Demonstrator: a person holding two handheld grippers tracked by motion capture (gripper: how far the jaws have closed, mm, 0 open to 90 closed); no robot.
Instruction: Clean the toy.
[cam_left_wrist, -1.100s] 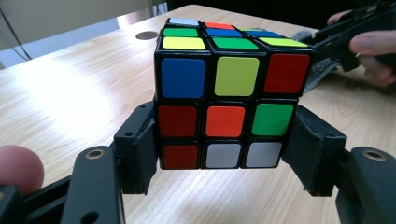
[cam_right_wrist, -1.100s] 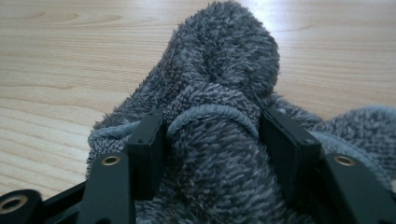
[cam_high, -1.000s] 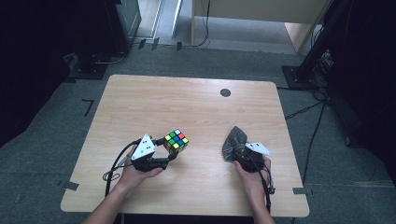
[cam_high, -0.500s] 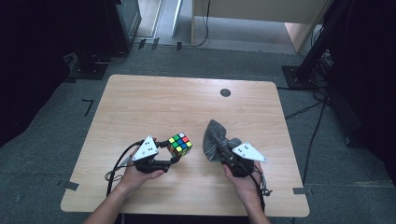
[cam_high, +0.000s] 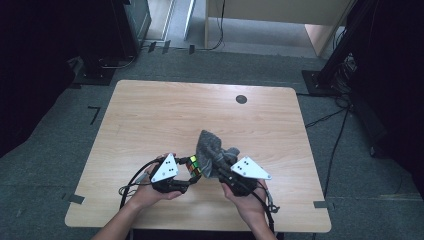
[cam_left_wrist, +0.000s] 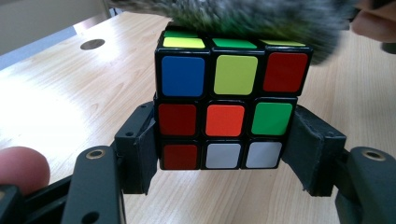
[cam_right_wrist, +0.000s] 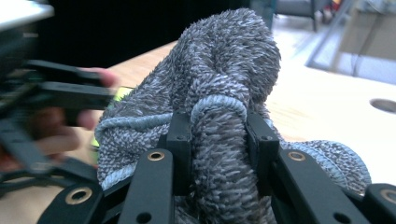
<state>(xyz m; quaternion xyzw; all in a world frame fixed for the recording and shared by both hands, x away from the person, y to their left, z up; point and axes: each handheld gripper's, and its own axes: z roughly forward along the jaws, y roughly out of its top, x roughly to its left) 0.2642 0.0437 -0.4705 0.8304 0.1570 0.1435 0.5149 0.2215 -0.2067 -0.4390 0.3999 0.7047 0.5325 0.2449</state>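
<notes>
A colourful puzzle cube (cam_left_wrist: 227, 101) sits clamped between the jaws of my left gripper (cam_left_wrist: 224, 154), which is shut on its lower layers; the high view has the cube (cam_high: 194, 167) near the table's front, just right of the left gripper (cam_high: 187, 177). My right gripper (cam_right_wrist: 218, 140) is shut on a bunched grey fluffy cloth (cam_right_wrist: 219, 93). That cloth (cam_high: 212, 150) is lifted and lies over the cube's top and right side, where its grey fringe (cam_left_wrist: 243, 16) brushes the top face. The right gripper (cam_high: 222, 172) sits just right of the cube.
The wooden table (cam_high: 150, 115) has a dark round hole (cam_high: 241, 99) at the back right. Both forearms come in over the front edge. Dark stands and cables stand on the grey floor around the table.
The right gripper closed on the cloth, lifted it and carried it left from the table's right side until it lies on the cube. The left gripper and cube barely moved.
</notes>
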